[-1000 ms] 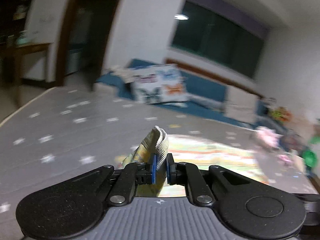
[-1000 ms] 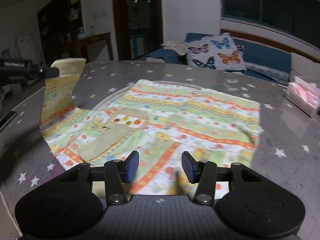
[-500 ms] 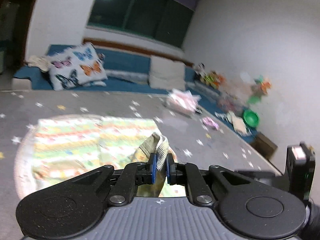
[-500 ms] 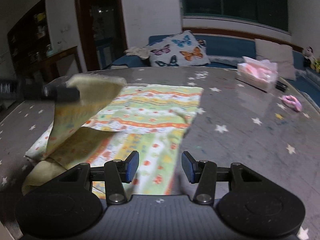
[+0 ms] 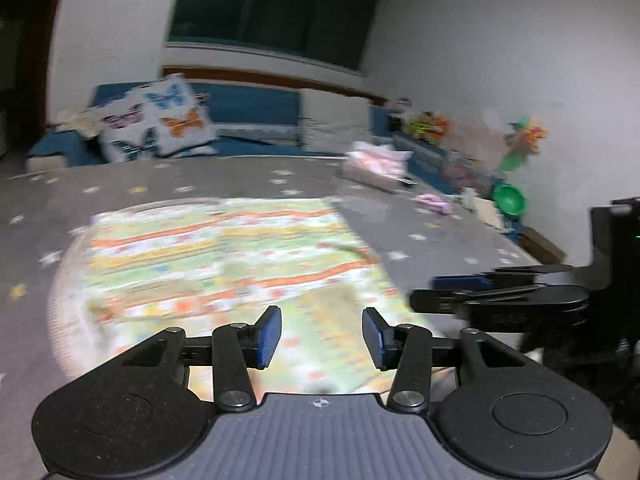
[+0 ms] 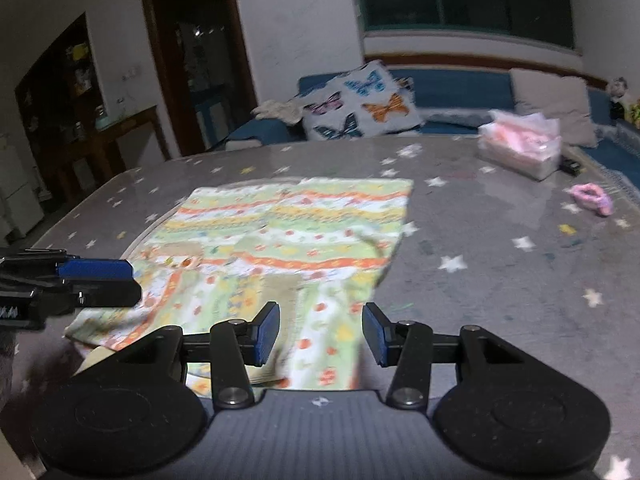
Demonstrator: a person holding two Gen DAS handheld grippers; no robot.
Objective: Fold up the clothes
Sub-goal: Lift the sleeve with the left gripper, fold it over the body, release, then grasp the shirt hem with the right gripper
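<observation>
In the left wrist view, blurred throughout, the left tongs sit at the bottom centre of the frame with their blue pads parted and nothing between them; their jaws have just been opening, letting go of the cloth. The striped, flower-printed garment lies spread on the grey star-patterned tabletop across the middle of the frame, its near edge running under the pads. The right tongs reach in from the right edge, just beside the garment's right border. In the right wrist view, the right tongs are at the bottom centre, released and empty, hanging over the garment's near right corner. The left tongs enter from the left edge over the garment's left side. A butterfly cushion rests on the blue sofa in the upper middle, and a pink packet sits on the tabletop at upper right.
</observation>
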